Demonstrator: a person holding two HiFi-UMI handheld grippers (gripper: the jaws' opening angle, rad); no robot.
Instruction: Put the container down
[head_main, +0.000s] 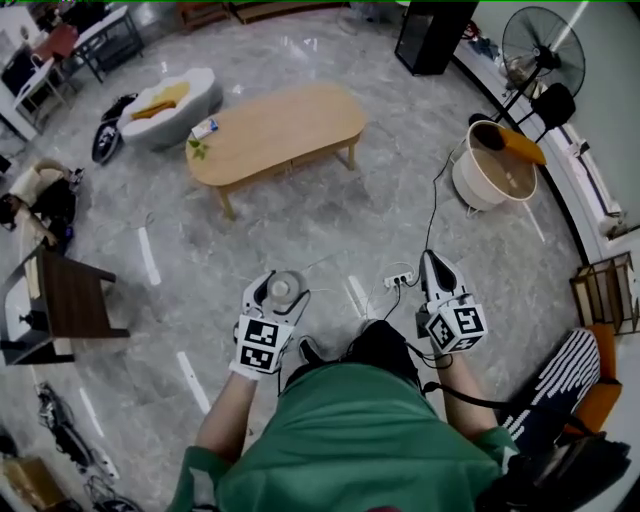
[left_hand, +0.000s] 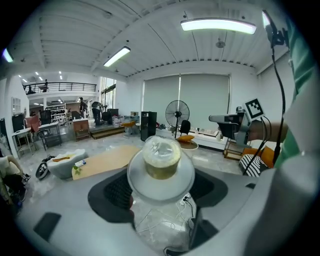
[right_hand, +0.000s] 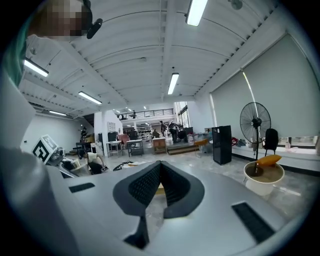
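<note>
My left gripper (head_main: 272, 297) is shut on a clear round container (head_main: 283, 290) with a wide lid, held in the air over the marble floor. In the left gripper view the container (left_hand: 161, 159) fills the gap between the dark pads (left_hand: 114, 192), its lid facing the camera and yellowish contents showing inside. My right gripper (head_main: 434, 266) hangs at the same height to the right, apart from the container. Seen in the right gripper view, the right gripper (right_hand: 160, 170) has its jaws pressed together with nothing between them. The oval wooden coffee table (head_main: 280, 128) stands well ahead.
A power strip (head_main: 398, 280) with cables lies on the floor between the grippers. A white tub (head_main: 492, 168) and a standing fan (head_main: 543, 48) are at the right. A dark wooden chair (head_main: 70, 296) stands left, a white seat (head_main: 170, 108) beyond the table.
</note>
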